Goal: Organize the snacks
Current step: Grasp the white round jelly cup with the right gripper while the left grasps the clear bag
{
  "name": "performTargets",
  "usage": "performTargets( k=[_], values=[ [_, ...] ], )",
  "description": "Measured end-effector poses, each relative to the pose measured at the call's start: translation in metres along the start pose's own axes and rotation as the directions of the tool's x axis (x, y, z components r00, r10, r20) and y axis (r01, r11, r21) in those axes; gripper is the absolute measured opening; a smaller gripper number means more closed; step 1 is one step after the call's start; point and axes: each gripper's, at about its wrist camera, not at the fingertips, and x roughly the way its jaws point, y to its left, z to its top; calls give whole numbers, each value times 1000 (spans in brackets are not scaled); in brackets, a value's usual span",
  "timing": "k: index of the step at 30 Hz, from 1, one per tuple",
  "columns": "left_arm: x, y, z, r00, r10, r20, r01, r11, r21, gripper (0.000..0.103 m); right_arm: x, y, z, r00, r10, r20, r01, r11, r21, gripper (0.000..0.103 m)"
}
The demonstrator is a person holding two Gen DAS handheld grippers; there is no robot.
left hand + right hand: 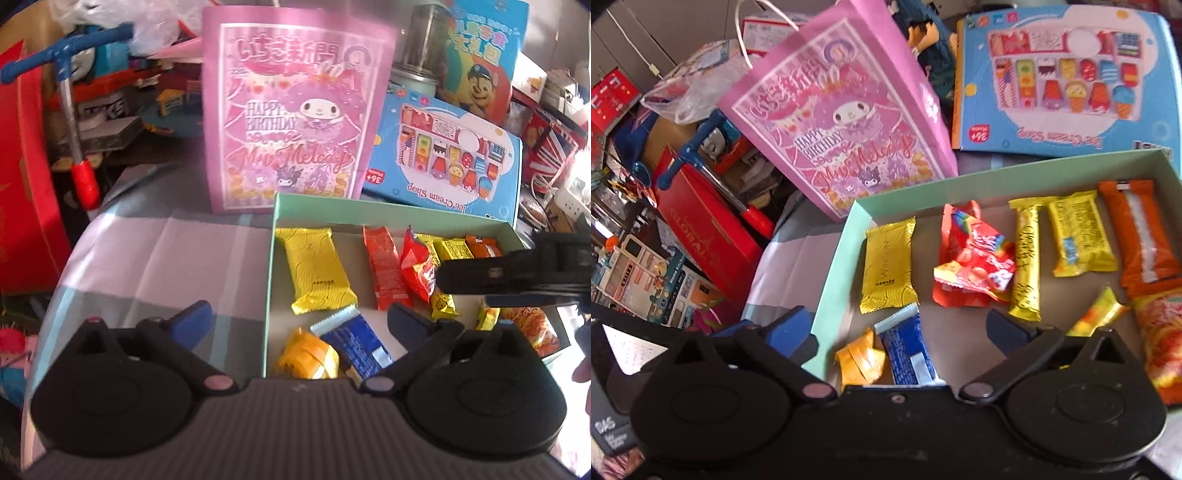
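A shallow mint-green box (269,295) (834,280) holds several wrapped snacks. Among them are a yellow packet (317,269) (886,266), a blue wrapper (354,343) (908,350), an orange candy (306,354) (860,358) and a crumpled red bag (417,266) (975,266). A yellow bar (1027,258) and an orange packet (1137,229) lie further right. My left gripper (299,317) hangs open over the box's left wall, holding nothing. My right gripper (903,328) is open and empty above the box's near left corner. One of its black fingers (480,275) reaches in over the snacks on the right.
A pink birthday gift bag (291,110) (842,125) stands just behind the box. A blue Ice Cream Shop toy box (443,158) (1067,81) lies behind it on the right. A scooter handle (66,48) and a red carton (26,166) crowd the left. The checked cloth (166,258) is bare left of the box.
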Motion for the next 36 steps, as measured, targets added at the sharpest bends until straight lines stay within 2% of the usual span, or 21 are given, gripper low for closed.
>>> performTargets(
  k=[6, 18, 26, 31, 32, 36],
  values=[
    [-20, -1, -19, 1000, 5, -14, -6, 1000, -22, 103, -36, -12, -20, 999, -33, 21, 33, 999, -1, 103],
    [-47, -29, -76, 995, -35, -94, 35, 999, -2, 103, -83, -50, -88, 996, -85, 7, 84, 996, 32, 103],
    [-54, -49, -124, 977, -89, -193, 94, 995, 15, 103, -98, -82, -132, 994, -104, -40, 107, 991, 83, 103],
    [-55, -59, -145, 960, -136, -246, 141, 990, -1, 101, -96, -91, -152, 996, -59, -70, 65, 993, 96, 103],
    [-56, -61, -147, 960, -134, -246, 139, 990, 5, 96, -95, -91, -154, 996, -54, -70, 60, 994, 93, 99],
    [-59, -64, -154, 956, -142, -259, 150, 989, 12, 87, -89, -92, -160, 995, -58, -79, 66, 993, 101, 85]
  ],
)
